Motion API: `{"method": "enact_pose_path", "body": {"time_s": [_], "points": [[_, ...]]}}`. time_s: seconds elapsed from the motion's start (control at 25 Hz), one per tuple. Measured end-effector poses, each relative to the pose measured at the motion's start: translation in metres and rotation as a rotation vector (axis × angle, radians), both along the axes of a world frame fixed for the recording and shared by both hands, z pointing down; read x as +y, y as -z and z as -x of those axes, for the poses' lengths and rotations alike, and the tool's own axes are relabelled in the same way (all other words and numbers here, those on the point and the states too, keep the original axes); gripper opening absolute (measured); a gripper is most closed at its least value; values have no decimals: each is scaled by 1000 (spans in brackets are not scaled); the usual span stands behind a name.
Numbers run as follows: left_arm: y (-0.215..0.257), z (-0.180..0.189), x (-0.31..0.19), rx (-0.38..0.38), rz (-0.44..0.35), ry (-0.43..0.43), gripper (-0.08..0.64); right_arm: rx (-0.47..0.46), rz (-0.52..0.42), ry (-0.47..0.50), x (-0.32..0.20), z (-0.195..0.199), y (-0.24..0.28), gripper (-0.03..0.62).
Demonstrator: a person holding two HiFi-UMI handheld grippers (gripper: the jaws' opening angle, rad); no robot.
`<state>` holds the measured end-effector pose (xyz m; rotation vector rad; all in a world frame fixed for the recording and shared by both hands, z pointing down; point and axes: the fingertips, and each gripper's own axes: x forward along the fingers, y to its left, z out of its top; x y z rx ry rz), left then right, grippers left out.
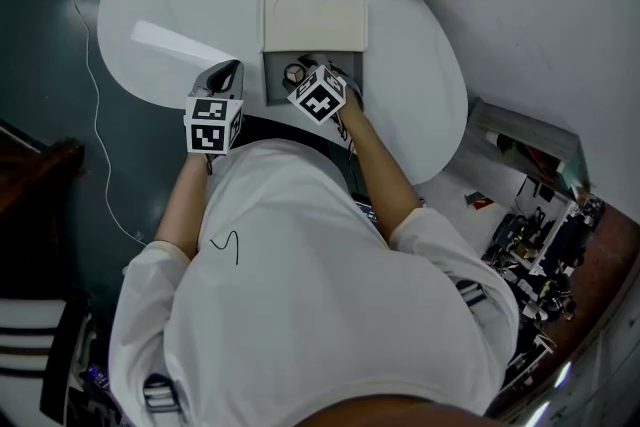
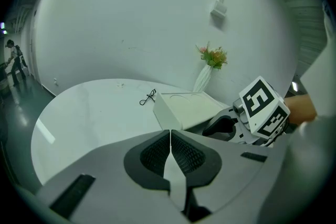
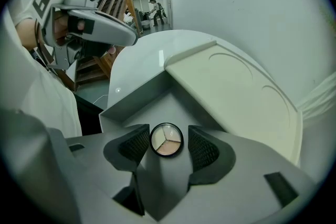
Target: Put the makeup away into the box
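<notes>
While the right tool is hovering with its jaws apart, a round black-rimmed compact showing cream, beige and peach wedges is lying between them on the floor of the grey box. Left tool is staying... no: left tool is resting pinched together, empty.

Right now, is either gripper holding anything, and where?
Nothing held. The right gripper stands open around the round black-rimmed compact in the grey box, pads off its rim; the left gripper is shut, empty.
</notes>
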<state>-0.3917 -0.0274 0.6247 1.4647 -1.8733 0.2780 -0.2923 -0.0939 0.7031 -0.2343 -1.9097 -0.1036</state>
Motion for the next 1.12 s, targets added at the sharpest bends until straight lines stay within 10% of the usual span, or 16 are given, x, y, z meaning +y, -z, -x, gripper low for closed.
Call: {"method": "enact_pose_path", "body": {"time_s": [0.12,0.32,1.12], "points": [[3,-6,-8,-4,-3,-26,25,-56,-5,-46,-6,1,14,212],[4,-26,-26,-4,-8,-79,25,-221,-18,-210,-32,-6,50,4],[25,-171,-112,0,-51,-324,25,-534,-48,-762,-99,-158,114,-3]]}}
